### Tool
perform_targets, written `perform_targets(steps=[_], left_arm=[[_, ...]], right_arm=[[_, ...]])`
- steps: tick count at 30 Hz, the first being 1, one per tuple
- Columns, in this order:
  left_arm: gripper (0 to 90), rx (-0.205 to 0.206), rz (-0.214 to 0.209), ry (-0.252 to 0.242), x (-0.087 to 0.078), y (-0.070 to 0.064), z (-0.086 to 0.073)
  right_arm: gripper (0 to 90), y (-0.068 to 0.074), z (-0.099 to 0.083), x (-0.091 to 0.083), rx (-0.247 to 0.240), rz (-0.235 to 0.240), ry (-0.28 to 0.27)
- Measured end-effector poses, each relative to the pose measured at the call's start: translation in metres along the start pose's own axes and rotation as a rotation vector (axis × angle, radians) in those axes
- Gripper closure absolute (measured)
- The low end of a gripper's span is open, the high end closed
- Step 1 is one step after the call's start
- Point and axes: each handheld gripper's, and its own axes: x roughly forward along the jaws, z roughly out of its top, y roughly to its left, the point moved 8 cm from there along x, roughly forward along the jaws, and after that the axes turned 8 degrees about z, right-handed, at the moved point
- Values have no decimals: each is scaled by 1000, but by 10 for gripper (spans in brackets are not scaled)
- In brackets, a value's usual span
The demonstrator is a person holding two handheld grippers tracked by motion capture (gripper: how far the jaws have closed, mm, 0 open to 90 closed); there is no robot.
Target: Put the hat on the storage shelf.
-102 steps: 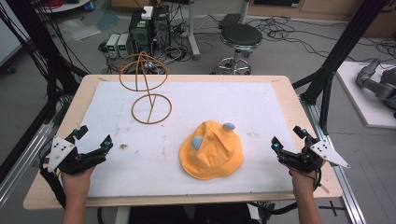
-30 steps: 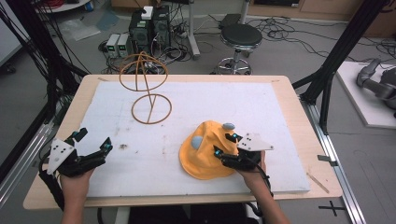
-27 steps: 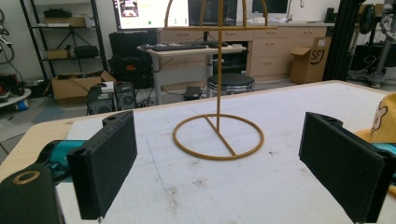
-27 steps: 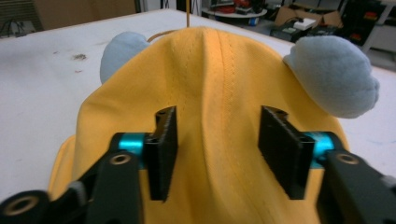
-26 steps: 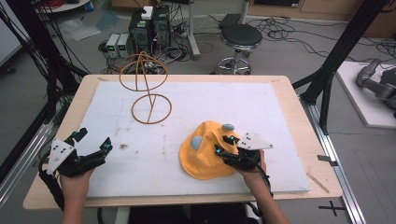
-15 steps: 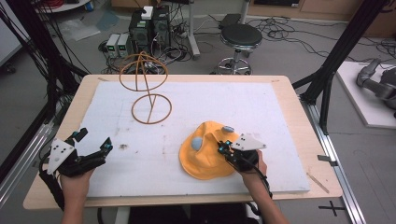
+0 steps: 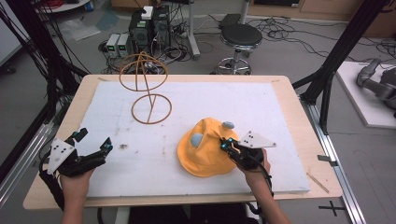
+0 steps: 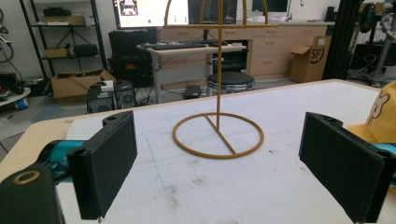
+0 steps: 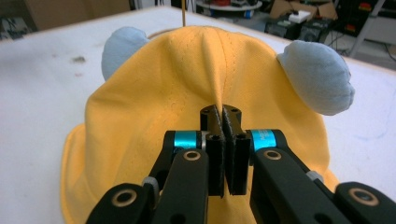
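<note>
right hand-held gripper [image 9: 223, 122] pinches yellow hat [image 9: 187, 93] mid-table.

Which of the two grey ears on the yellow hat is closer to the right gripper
The grey ear on the far side, just beyond the right gripper; the other ear sits farther toward the left gripper's side.

Black tongs [image 9: 223, 122] (teal collars, brass rivets)

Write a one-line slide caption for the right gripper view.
Right gripper pinches a fold of the yellow hat between its blue-grey ears on the white table.
</note>
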Motion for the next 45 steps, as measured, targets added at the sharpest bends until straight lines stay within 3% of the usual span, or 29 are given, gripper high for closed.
perform_targets(steps=[11,12,18,26,45], left_arm=[[118,4,0,0,0,0,0],[118,4,0,0,0,0,0],[118,4,-4,3,0,-1,0],[118,1,-10,-3,0,-3,2],[118,-8,-10,-15,1,-1,3]], right_arm=[[894,-8,40,-23,64,16,-160],[894,-10,51,-25,74,16,-197],[894,-13,76,-25,65,11,-254],[894,-14,130,-16,45,8,-337],[896,-13,232,26,-2,-8,-409]])
